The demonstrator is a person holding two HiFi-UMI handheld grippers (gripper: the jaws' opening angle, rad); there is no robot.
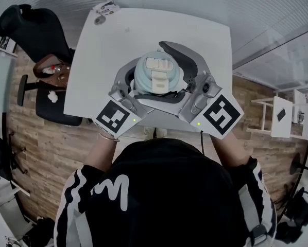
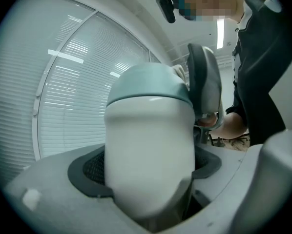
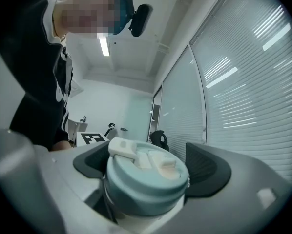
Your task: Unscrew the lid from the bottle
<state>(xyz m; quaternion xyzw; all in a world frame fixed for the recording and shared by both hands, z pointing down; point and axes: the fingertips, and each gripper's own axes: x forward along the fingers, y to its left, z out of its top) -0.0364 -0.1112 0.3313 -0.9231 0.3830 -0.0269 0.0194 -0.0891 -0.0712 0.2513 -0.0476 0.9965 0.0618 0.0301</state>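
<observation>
Grips the white bottle (image 2: pixel 148 130) by its body in the left gripper (image 2: pixel 147 168), clamps the teal lid (image 3: pixel 142 186) above in the right gripper (image 3: pixel 148 165); upright over the near edge of the table (image 1: pixel 143 30), for twisting about the vertical axis.

The head view is looking steeply down from above the person's shoulders onto the white, round-cornered table (image 1: pixel 143 30), at middling range. The left gripper view is facing level from the person's left, very close on the white rounded plastic bottle (image 2: pixel 148 155). The right gripper view is facing level from the person's right, close on the pale blue round lid (image 3: pixel 146 179). All three views are sharing that bottle and lid.
</observation>
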